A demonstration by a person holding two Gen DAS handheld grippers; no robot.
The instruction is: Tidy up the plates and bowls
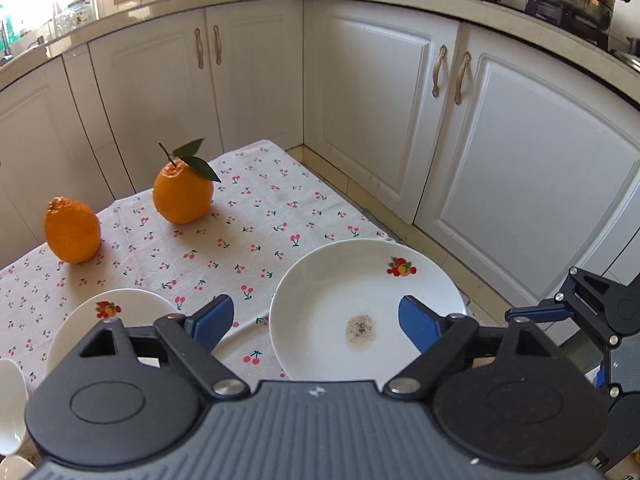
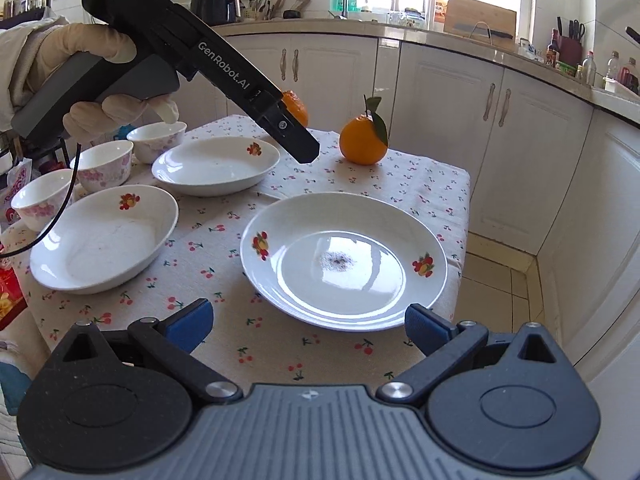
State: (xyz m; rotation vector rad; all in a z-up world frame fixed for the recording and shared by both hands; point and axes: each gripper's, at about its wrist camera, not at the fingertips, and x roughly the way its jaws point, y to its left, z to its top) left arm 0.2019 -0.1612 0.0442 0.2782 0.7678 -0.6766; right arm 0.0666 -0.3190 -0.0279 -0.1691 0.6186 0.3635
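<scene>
Both claws stand wide and empty: left gripper [image 1: 316, 322], right gripper [image 2: 308, 326]; round plate [image 2: 344, 258] lies alone near table edge; step: select next dish; next move likely requires gripping oval plate [image 2: 104, 238] by its rim.

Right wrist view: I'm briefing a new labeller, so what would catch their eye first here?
Probably the big round plate nearest the camera, with a dark speckled stain at its centre. Next, the leafy orange at the table's far edge, and the left gripper held in a gloved hand above the oval dishes.
</scene>
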